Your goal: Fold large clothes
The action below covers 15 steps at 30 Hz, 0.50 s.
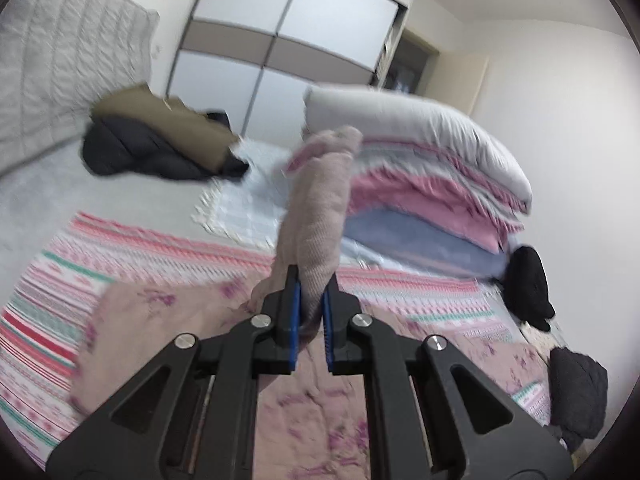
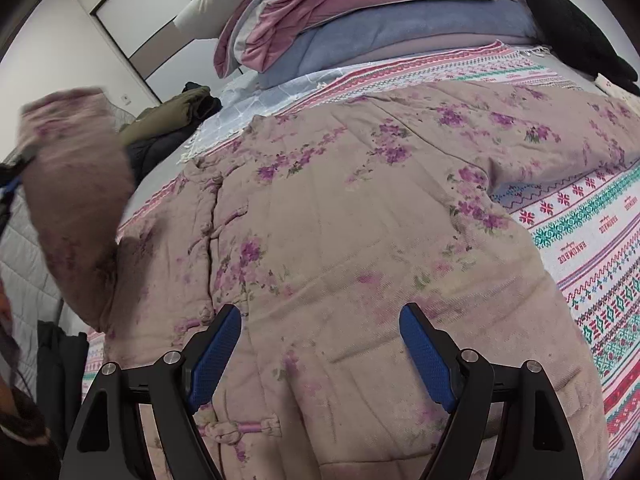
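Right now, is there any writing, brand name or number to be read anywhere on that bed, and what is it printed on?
"HANDMADE": printed in red, more than once, on the white bands of the pink, red and teal patterned woven blanket, seen from the right wrist.
A thin cursive line beside each "HANDMADE": too small to read.
The mauve padded floral jacket shows no writing.
In the left wrist view, blur leaves nothing readable.

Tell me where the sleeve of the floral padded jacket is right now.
The sleeve is lifted off the bed, clamped in the left gripper; in the right wrist view it hangs at far left, beside the jacket's knot-button front.
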Available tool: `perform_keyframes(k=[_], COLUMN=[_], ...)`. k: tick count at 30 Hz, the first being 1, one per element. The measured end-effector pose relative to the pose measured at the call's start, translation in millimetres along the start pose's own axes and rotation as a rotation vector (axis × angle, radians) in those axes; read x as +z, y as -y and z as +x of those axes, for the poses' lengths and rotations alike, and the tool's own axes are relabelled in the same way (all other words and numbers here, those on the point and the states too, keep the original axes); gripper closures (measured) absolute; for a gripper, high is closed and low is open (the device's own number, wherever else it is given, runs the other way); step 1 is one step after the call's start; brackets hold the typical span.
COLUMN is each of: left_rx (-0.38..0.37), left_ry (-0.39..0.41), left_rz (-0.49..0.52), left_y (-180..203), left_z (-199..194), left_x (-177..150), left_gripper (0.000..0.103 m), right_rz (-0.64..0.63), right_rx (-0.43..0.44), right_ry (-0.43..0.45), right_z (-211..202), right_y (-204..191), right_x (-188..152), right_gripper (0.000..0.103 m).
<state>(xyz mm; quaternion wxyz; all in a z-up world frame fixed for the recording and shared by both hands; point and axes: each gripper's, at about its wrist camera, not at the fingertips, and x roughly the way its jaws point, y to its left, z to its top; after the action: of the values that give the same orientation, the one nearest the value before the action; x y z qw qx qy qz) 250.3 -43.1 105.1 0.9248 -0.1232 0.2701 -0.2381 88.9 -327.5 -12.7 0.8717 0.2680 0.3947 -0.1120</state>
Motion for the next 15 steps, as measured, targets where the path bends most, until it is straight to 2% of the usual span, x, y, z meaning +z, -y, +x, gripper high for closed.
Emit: perform_keyframes(k=[1, 2, 3, 4, 5, 6, 7, 9, 12, 14, 15], left_rx=[-0.013, -0.038, -0.056, -0.075, -0.086, -0.089, -0.086, -0.091, -0.133, -0.115, -0.078], left_ry=[-0.033, -0.103, -0.163, -0.23, -0.278, -0.352, -0.373, -0.39, -0.369, -0.329, -0.291], left_rz=[0.005, 0.029, 0.052, 0.081, 0.103, 0.136, 0.147, 0.148, 0.119, 0.121, 0.116], left_y=[4, 11, 16, 22, 25, 26, 29, 20, 0, -12, -27], left_z=[8, 25, 36, 48, 54, 64, 65, 57, 31, 18, 2], left_x=[-10, -27, -40, -54, -63, -80, -86, -94, -87, -84, -78], left_gripper=[0.091, 0.091, 0.085, 0.068, 0.058, 0.04, 0.038, 0.038, 0.033, 0.03, 0.029], right_rz=[0.002, 0.006, 0.013, 0.021, 0.03, 0.037, 0.046, 0.069, 0.094, 0.112, 0.125], right_rx=[0.004, 0.007, 0.012, 0.016, 0.02, 0.023, 0.028, 0.038, 0.062, 0.096, 0.121], right_ry=[0.005, 0.007, 0.012, 0.017, 0.021, 0.024, 0.027, 0.032, 0.044, 0.057, 0.065], right_z=[-1, -3, -4, -6, -7, -8, -9, -11, -13, -13, -13], right_y=[1, 2, 3, 5, 8, 10, 12, 18, 24, 27, 28], right_x=[0, 1, 2, 2, 3, 4, 5, 6, 9, 10, 12], right_gripper=[0.02, 0.02, 0.02, 0.02, 0.02, 0.02, 0.02, 0.02, 0.02, 0.02, 0.02])
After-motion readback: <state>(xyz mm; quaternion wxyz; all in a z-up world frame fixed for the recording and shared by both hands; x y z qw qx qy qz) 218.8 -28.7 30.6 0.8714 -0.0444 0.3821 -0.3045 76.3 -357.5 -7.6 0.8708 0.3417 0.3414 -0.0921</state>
